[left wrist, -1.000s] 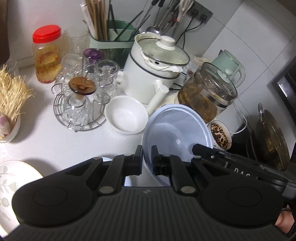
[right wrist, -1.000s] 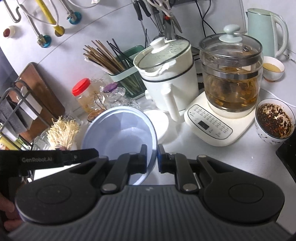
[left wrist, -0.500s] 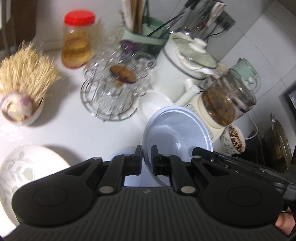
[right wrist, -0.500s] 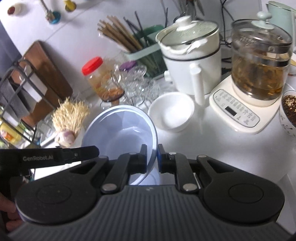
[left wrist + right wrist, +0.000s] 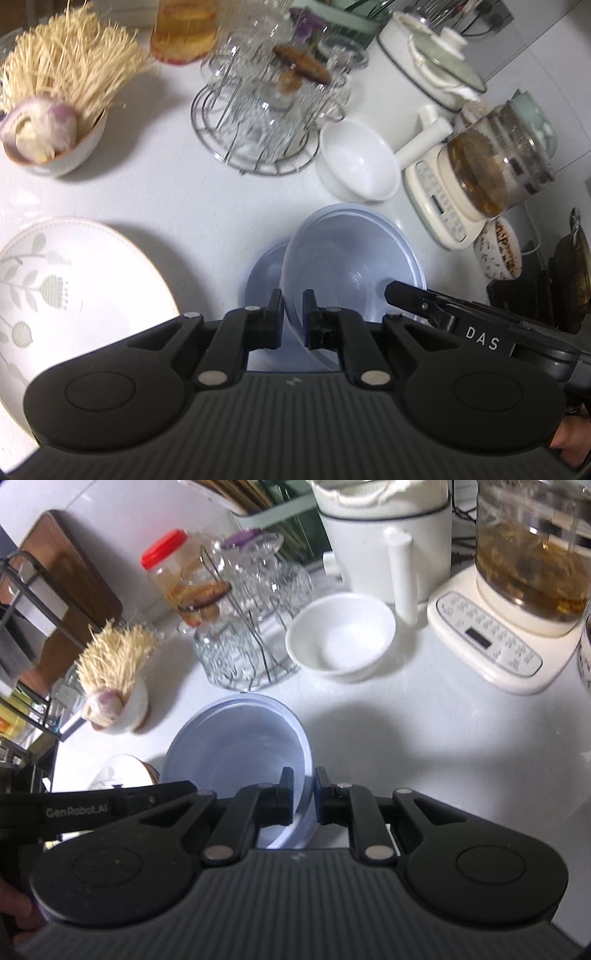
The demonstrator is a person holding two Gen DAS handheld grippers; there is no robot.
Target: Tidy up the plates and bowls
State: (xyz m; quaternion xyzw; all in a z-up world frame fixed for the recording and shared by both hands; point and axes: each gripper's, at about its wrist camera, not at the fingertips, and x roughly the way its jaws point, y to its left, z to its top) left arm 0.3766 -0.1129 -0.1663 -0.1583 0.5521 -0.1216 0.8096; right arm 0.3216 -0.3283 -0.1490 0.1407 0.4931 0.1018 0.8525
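A pale blue bowl (image 5: 351, 254) is held between both grippers. My left gripper (image 5: 293, 314) is shut on its left rim. My right gripper (image 5: 303, 794) is shut on its right rim (image 5: 236, 746). Just under it, in the left wrist view, a second pale blue bowl (image 5: 260, 273) sits on the white counter. A small white bowl (image 5: 356, 166) stands behind them and also shows in the right wrist view (image 5: 341, 635). A large white plate with a leaf pattern (image 5: 66, 291) lies at the left.
A wire rack of glasses (image 5: 269, 107), a white pot with a handle (image 5: 417, 85), a glass kettle on its base (image 5: 491, 173), a bowl of garlic and roots (image 5: 55, 110) and a red-lidded jar (image 5: 173, 576) crowd the back of the counter.
Both grippers have carried the blue bowl back and down toward the near counter, over the second blue bowl. The pot and kettle now lie farther away.
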